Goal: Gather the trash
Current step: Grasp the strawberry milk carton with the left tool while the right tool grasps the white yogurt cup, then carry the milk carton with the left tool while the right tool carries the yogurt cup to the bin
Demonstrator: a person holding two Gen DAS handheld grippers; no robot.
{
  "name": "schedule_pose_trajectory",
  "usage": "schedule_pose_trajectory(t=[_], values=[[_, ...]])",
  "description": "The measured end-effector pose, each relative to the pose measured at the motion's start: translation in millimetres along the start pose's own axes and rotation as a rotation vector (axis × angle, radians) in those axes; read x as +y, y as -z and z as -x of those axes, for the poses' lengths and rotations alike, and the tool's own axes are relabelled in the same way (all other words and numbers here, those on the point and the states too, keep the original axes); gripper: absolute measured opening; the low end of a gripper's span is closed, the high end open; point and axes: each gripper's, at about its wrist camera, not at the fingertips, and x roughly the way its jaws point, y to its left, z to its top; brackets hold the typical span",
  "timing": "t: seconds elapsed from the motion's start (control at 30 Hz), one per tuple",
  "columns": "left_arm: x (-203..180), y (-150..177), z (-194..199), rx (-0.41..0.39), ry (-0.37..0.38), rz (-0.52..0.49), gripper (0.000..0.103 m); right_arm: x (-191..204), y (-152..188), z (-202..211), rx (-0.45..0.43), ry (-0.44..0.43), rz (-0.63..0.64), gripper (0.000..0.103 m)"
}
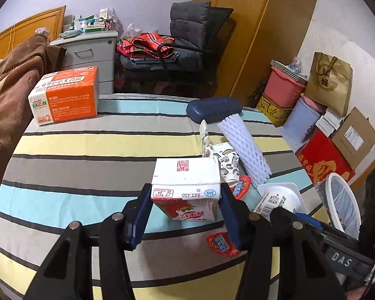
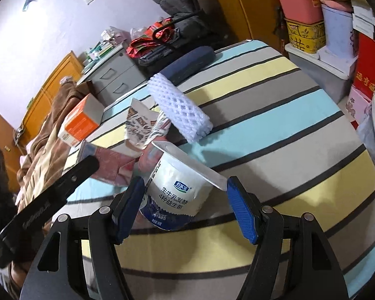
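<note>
My left gripper is shut on a white and red strawberry milk carton, its blue pads pressing both sides. My right gripper is open around a white yogurt cup that lies tilted on the striped bed cover; the left pad is next to the cup, the right pad stands apart. The cup also shows in the left wrist view. Nearby lie a crushed patterned paper cup, a white foam net sleeve and two red foil lids. A white trash bin stands at the bed's right edge.
An orange and white box and a dark blue glasses case lie at the far side of the bed cover. A brown blanket is on the left. Boxes, a pink tub and bags crowd the floor on the right.
</note>
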Motion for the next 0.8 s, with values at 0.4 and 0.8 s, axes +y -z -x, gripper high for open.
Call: schedule_pose_trajectory(t=[0.4, 0.8], values=[[-3.2, -6.9, -13.7, 0.009, -0.018, 0.011, 0.056, -4.5, -15.8, -9.2, 0.015, 0.020, -0.087, 0.070], [-6.0, -3.7, -23.5, 0.032, -0.033, 0.009, 0.057, -9.7, -17.3, -14.2, 0.029, 0.013, -0.164, 0.070]])
